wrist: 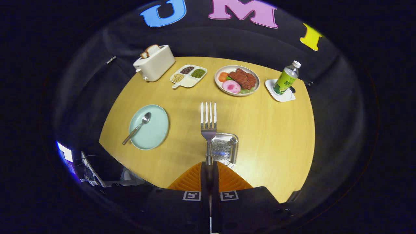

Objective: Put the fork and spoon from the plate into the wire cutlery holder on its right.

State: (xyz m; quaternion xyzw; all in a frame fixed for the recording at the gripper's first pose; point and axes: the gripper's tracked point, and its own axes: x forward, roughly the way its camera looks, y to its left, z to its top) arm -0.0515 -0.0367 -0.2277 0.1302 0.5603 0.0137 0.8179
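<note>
Above the wire cutlery holder (224, 149), the hand-held gripper (208, 169) pinches the fork (208, 121) handle tightly.

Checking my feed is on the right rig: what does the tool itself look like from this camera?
The tool has two fingers with ribbed, fanned-out surfaces that meet along a narrow centre line. Behind them sits a dark, blocky body bearing two small square black-and-white markers, one on each side of the centre line. I see no cables or sleeve.
</note>
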